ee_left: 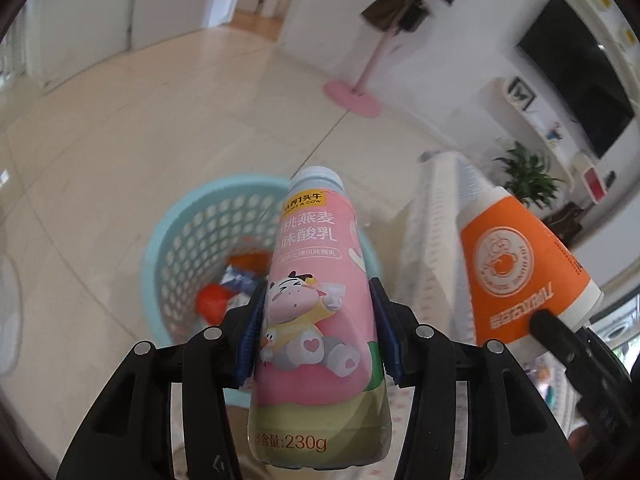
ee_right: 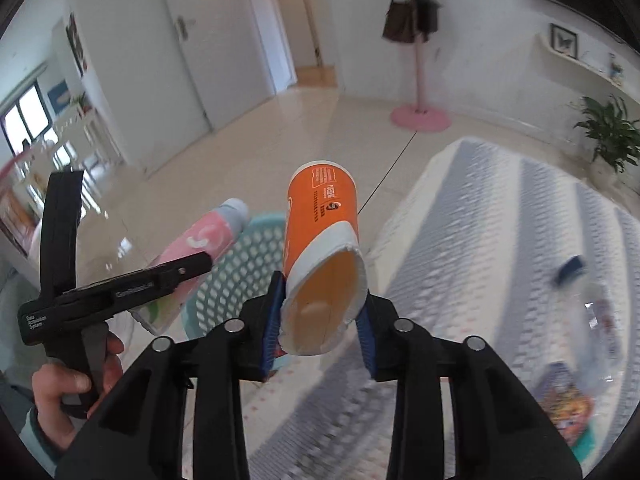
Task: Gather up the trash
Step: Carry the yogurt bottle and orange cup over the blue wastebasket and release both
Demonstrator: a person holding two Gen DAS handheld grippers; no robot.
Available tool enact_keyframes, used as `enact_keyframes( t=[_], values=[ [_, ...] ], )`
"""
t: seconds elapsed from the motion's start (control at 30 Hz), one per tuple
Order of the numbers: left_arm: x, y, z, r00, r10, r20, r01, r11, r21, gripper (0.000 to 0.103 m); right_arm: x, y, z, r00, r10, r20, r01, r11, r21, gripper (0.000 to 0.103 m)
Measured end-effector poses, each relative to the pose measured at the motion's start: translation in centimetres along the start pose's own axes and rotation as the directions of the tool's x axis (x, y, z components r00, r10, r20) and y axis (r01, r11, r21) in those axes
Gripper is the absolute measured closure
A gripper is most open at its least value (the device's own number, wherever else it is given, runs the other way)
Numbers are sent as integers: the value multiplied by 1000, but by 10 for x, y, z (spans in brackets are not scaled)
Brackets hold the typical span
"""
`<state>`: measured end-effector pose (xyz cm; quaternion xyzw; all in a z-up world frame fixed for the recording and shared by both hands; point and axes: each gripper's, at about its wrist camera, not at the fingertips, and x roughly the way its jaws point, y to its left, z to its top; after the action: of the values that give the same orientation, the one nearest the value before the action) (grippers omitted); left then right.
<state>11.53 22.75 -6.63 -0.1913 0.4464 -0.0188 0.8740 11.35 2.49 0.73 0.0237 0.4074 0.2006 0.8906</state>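
Note:
My left gripper (ee_left: 320,332) is shut on a pink yogurt bottle (ee_left: 320,304), held above and just in front of a light blue perforated basket (ee_left: 180,240) on the floor. The basket holds orange and white trash (ee_left: 232,284). My right gripper (ee_right: 320,320) is shut on an orange and white paper cup (ee_right: 320,240), gripped near its open rim, its base pointing forward. The cup also shows in the left wrist view (ee_left: 520,268) to the right of the bottle. The right wrist view shows the bottle (ee_right: 196,248) and the basket (ee_right: 240,272) below and ahead of the cup.
A table with a grey-and-white patterned cloth (ee_right: 500,260) lies to the right, with a clear plastic bottle (ee_right: 600,320) and a colourful wrapper (ee_right: 564,400) on it. A pink coat stand (ee_right: 420,116) and a potted plant (ee_right: 608,132) stand beyond on the tiled floor.

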Motion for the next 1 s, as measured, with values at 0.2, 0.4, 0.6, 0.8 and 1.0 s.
enact_keyframes(
  t=[0.2, 0.4, 0.6, 0.8, 1.0],
  values=[
    [2, 18, 10, 1000, -13, 8, 14, 998, -61, 46, 43, 23, 0, 998, 6, -68, -5, 1000, 14, 63],
    [-3, 16, 9, 999, -1, 39, 3, 999, -37, 42, 55, 25, -6, 995, 13, -100, -9, 999, 39, 61],
    [-9, 5, 7, 998, -14, 66, 15, 1000, -13, 44, 49, 17, -13, 995, 28, -92, -25, 999, 40, 61],
    [-25, -1, 6, 992, -13, 124, 18, 999, -42, 45, 37, 16, -5, 996, 62, -64, -60, 998, 35, 61],
    [-38, 19, 9, 983, 39, 180, -16, 992, -126, 45, 50, 31, 14, 997, 43, -62, -43, 999, 6, 61]
  ],
)
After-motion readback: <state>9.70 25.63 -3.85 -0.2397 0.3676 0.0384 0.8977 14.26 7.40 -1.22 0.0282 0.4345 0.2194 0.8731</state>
